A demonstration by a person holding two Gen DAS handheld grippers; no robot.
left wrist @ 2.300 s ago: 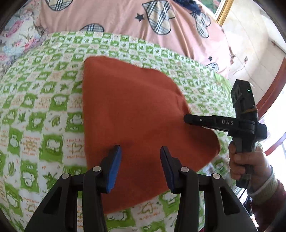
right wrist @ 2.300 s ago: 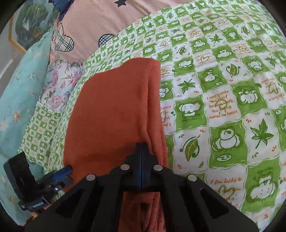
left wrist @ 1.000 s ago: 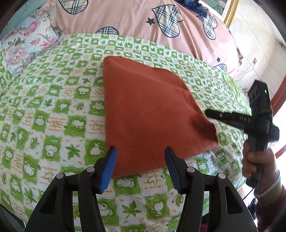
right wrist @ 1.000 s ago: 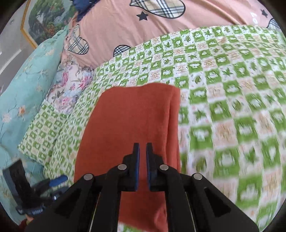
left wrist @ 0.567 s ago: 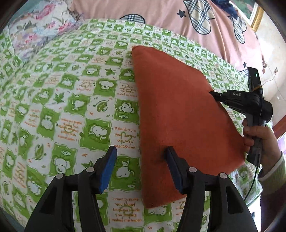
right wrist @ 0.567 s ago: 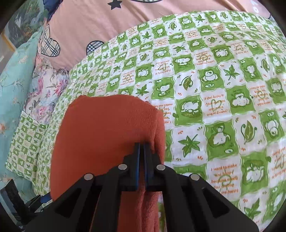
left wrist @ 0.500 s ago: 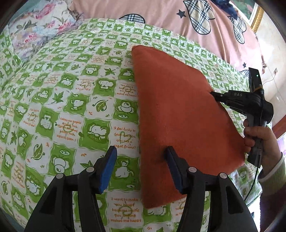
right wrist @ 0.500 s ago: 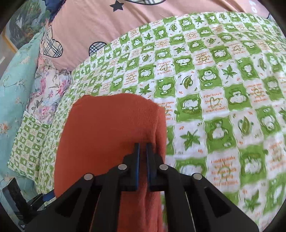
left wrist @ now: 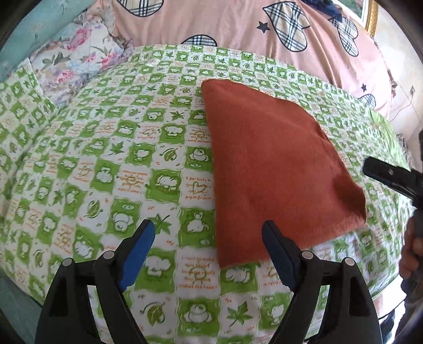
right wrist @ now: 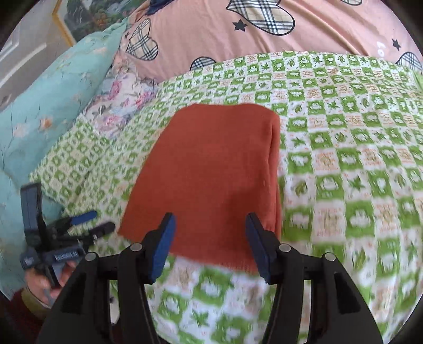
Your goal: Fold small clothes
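Release of the folded garment, seen from both wrist cameras. The right gripper (right wrist: pixel 210 238), which half a second ago had its fingers nearly pressed together at the near edge of the orange cloth (right wrist: pixel 211 172), now shows them spread wide and drawn back toward the person, with nothing between them. The left gripper (left wrist: pixel 208 251) also has its fingers spread and empty, as in the earlier views; its right finger (left wrist: pixel 277 248) overlaps the cloth's near corner in the picture, but contact cannot be judged. The orange cloth (left wrist: pixel 269 164) lies flat on the green-checked bedspread (left wrist: pixel 105 158), folded into a compact four-sided shape, with a doubled edge running along its right side in the right wrist view. A pink heart-print pillow (left wrist: pixel 238 23) and a floral pillow (left wrist: pixel 76 53) sit behind it, well apart from the cloth. Motion blur across the near bedspread in the right view suggests that hand is moving. Judged from the neat shape and both tools free, this fold appears finished; the cloth is likely ready for a further fold or to be set aside.
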